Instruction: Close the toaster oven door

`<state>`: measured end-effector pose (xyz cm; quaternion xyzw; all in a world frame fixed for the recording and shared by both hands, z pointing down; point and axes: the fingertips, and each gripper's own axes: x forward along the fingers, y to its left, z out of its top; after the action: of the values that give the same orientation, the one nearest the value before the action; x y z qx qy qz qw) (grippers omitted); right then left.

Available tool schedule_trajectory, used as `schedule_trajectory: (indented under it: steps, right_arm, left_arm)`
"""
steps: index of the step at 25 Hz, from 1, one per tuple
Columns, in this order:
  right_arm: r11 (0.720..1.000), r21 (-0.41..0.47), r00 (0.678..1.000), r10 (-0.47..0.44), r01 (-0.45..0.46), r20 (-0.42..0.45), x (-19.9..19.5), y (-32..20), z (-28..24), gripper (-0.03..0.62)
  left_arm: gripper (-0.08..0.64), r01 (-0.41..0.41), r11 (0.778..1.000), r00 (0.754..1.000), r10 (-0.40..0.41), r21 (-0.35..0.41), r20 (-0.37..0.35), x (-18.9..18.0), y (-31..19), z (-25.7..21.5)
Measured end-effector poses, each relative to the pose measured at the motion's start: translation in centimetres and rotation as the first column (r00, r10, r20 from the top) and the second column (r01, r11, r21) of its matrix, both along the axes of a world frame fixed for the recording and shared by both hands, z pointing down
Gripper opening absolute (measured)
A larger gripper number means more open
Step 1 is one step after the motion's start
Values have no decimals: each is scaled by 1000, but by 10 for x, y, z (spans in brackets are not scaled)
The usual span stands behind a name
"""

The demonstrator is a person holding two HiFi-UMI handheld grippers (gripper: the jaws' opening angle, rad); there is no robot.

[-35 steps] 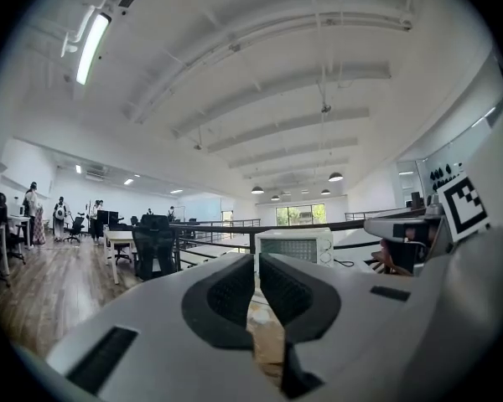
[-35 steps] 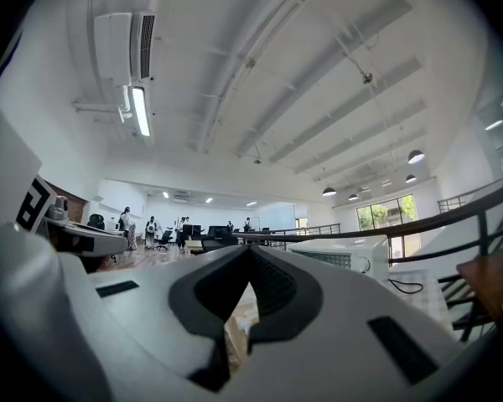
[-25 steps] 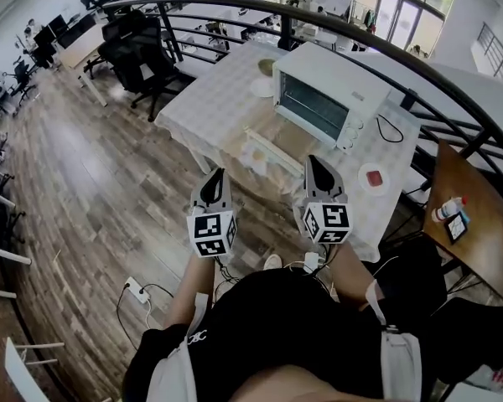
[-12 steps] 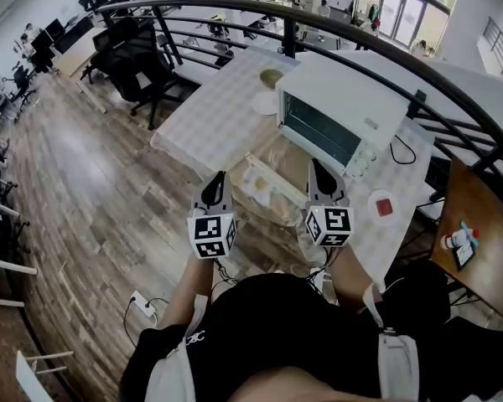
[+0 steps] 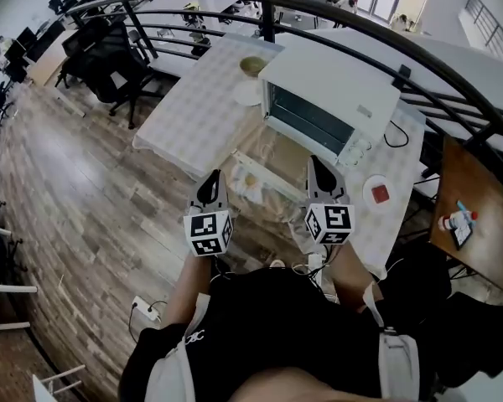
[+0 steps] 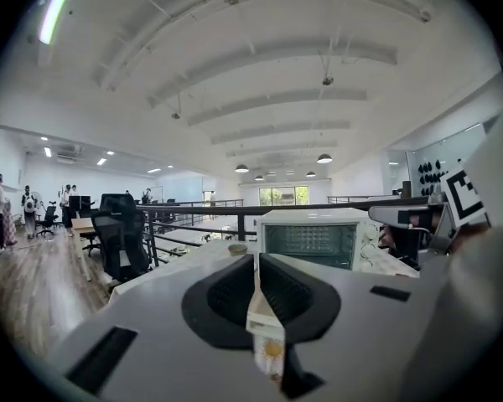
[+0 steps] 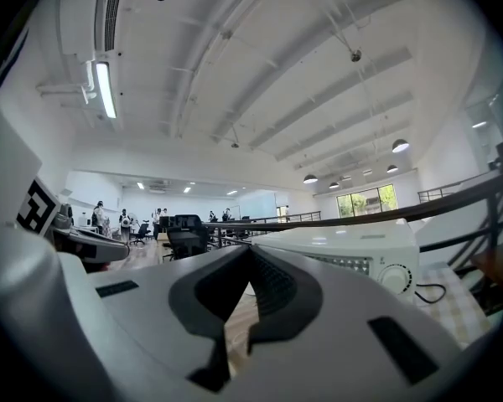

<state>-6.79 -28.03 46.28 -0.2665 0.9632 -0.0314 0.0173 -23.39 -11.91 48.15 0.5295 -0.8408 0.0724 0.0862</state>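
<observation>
Looking down from the head view, I have the left gripper point(image 5: 213, 179) and the right gripper point(image 5: 315, 166) side by side at mid-frame. Each has its fingers pressed together with nothing between them. Above them, in the upper centre, the toaster oven point(image 5: 335, 99) sits on the cloth-covered counter point(image 5: 193, 115). Its door point(image 5: 277, 157) is dropped open toward me, front edge near both grippers. A small plate point(image 5: 377, 193) lies right of the right gripper.
</observation>
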Motion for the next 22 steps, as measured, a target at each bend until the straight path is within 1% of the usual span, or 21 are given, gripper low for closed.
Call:
schedule_trajectory:
  steps: [3, 6, 8, 12, 17, 22]
  right_arm:
    - [998, -9, 998, 54, -54, -15, 0, -5, 6, 0]
    - [995, -6, 994, 104, -104, -21, -7, -4, 7, 0]
    - [991, 5, 990, 136, -136, -21, -14, -3, 6, 0]
    - [983, 0, 983, 184, -184, -27, -34, 2, 4, 0]
    - [968, 26, 966, 252, -251, -64, -46, 2, 7, 0]
    - [947, 24, 945, 320, -319, -72, -49, -1, 11, 0]
  left_arm:
    - [29, -52, 999, 999, 52, -11, 8, -7, -12, 8]
    - [29, -105, 994, 994, 105, -4, 3, -21, -19, 11]
    - [29, -145, 989, 989, 145, 5, 6, -33, -26, 12]
    - [29, -229, 973, 973, 229, 24, 4, -61, -39, 10]
    - [29, -266, 961, 962, 270, 74, -42, -93, -54, 6]
    - [29, -335, 940, 940, 338, 58, -51, -104, -68, 18]
